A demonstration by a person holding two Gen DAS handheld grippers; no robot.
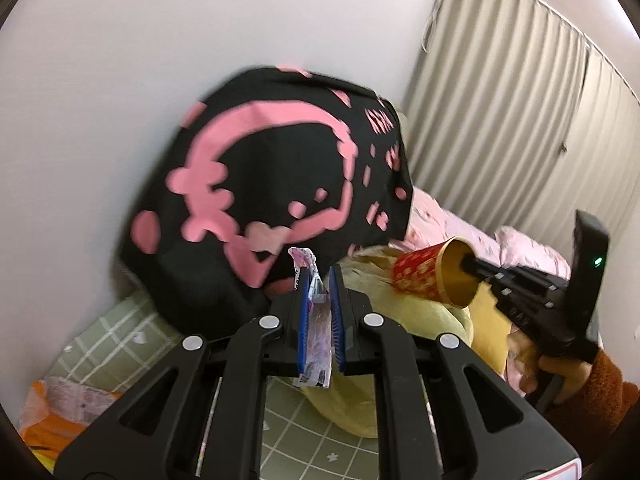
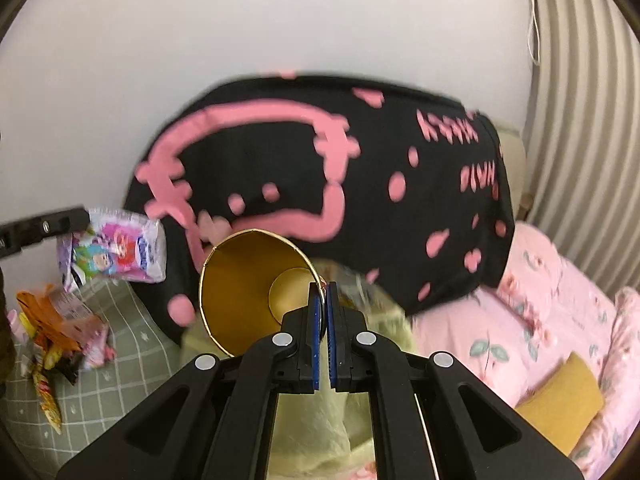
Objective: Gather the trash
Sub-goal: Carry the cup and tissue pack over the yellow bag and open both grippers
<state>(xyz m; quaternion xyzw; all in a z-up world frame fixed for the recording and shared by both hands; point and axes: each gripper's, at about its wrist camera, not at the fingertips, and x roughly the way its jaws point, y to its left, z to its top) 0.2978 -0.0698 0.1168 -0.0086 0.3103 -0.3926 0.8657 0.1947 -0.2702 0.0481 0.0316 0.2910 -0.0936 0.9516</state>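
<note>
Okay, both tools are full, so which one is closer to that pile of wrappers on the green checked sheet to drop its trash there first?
Left, probably. The left tool holds the wrapper nearer the pile; the right tool grips the cup further away.

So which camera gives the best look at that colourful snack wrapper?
The right wrist view: the wrapper faces it flat, cartoon print showing, held by the left gripper. The left wrist view shows it only edge-on, squeezed between its own fingers.

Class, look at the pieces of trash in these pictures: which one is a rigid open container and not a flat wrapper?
The red-and-gold paper cup, pinched at its rim by the right gripper. The left gripper holds a flat cartoon-printed wrapper; crumpled wrappers lie on the bed.
</note>
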